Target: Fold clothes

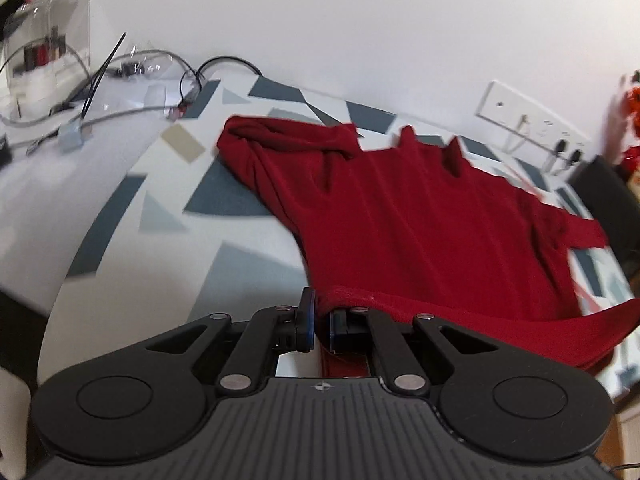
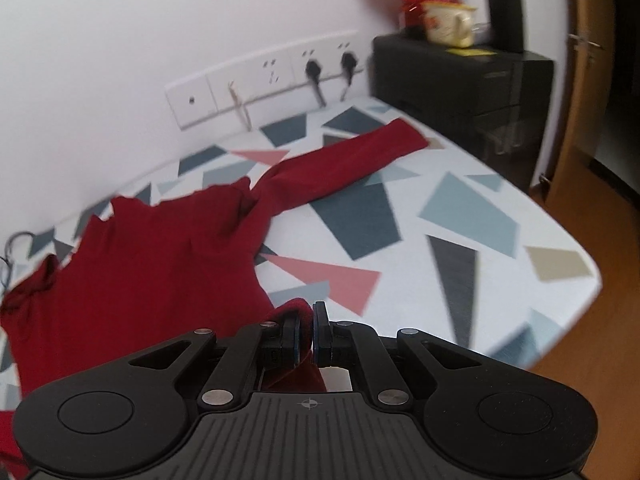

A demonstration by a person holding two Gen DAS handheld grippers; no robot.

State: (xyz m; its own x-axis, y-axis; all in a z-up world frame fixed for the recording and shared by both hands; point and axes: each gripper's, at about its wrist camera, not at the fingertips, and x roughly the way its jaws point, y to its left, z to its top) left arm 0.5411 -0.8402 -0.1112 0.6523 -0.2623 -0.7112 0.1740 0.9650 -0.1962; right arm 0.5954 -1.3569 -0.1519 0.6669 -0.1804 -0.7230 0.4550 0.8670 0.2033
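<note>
Red long-sleeved top (image 1: 420,216) lies spread on the table (image 1: 120,208), which has a white cover with grey, blue and pink shapes. Collar end points toward the wall; hem edge is nearest the cameras.

Left gripper (image 1: 320,320): jaws clenched on the hem at one lower corner, red cloth pinched between the pads. Right gripper (image 2: 306,332): likewise clamped on the other hem corner, a bunch of cloth rising between its pads.

Sleeves: one sleeve (image 2: 344,160) stretches out straight across the table toward the black cabinet (image 2: 460,80). The other sleeve (image 1: 280,132) is crumpled and bunched near the cables (image 1: 120,80) at the far left corner.

Progress, judged: early. No fold is visible in the body; the top is roughly flat with some wrinkles. Both hem corners are secured, which suits either straightening the cloth or bringing the hem up toward the collar. Left to do: tuck both sleeves in, fold the body, tidy. Frames are motion-blurred, so finer creases cannot be read.
</note>
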